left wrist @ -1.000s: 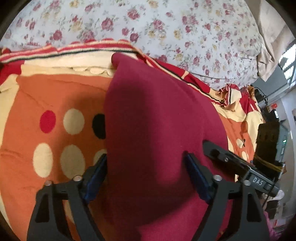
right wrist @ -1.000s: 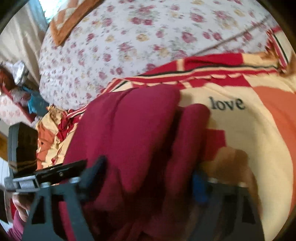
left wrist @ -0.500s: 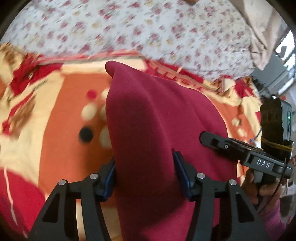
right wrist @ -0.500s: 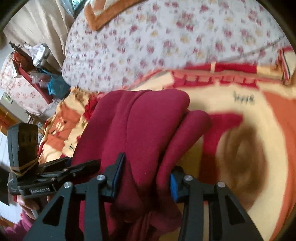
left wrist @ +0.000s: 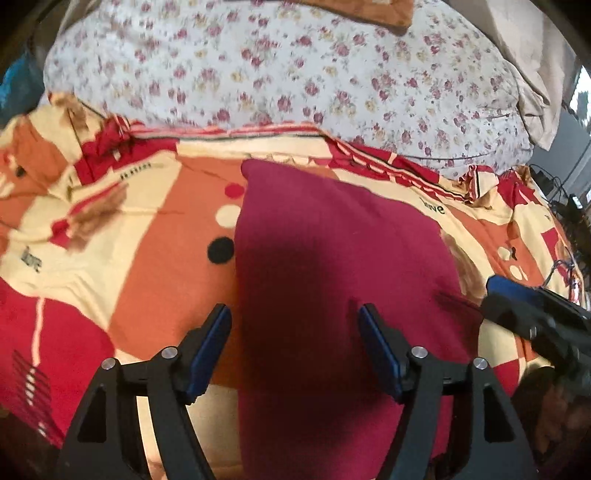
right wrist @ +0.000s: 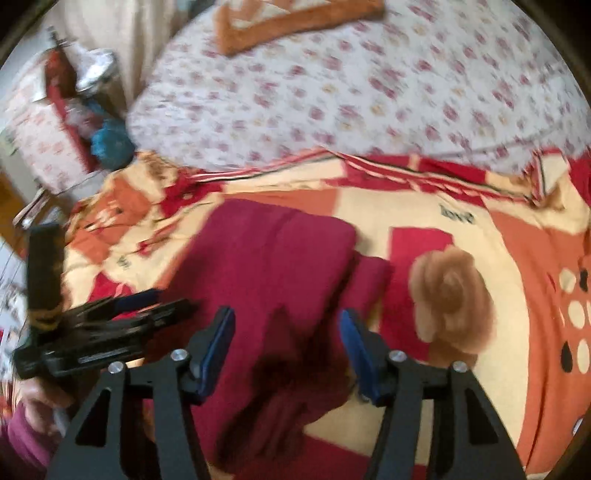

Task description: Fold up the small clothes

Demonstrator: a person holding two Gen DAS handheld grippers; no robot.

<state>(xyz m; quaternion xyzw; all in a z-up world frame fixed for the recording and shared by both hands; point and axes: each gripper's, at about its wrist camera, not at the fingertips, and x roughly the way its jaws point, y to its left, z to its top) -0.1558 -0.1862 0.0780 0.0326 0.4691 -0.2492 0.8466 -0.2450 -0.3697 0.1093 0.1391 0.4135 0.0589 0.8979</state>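
Observation:
A folded dark red garment (left wrist: pixel 332 258) lies flat on the orange, cream and red patterned blanket (left wrist: pixel 155 258). My left gripper (left wrist: pixel 295 332) is open above its near part, holding nothing. In the right wrist view the same garment (right wrist: pixel 273 273) lies folded with a narrower layer sticking out on its right side. My right gripper (right wrist: pixel 288 336) is open above its near end, empty. The right gripper shows at the right edge of the left wrist view (left wrist: pixel 532 314); the left gripper shows at the left of the right wrist view (right wrist: pixel 103 325).
A floral sheet (left wrist: pixel 295 66) covers the bed beyond the blanket. A brown and cream cloth (right wrist: pixel 295 18) lies at the far end. Cluttered furniture (right wrist: pixel 66 118) stands off the bed's left side; cables and devices (left wrist: pixel 569 206) lie off the right edge.
Both grippers have opened and let go of the red garment, then pulled back and up. The garment now lies flat and folded on the blanket.

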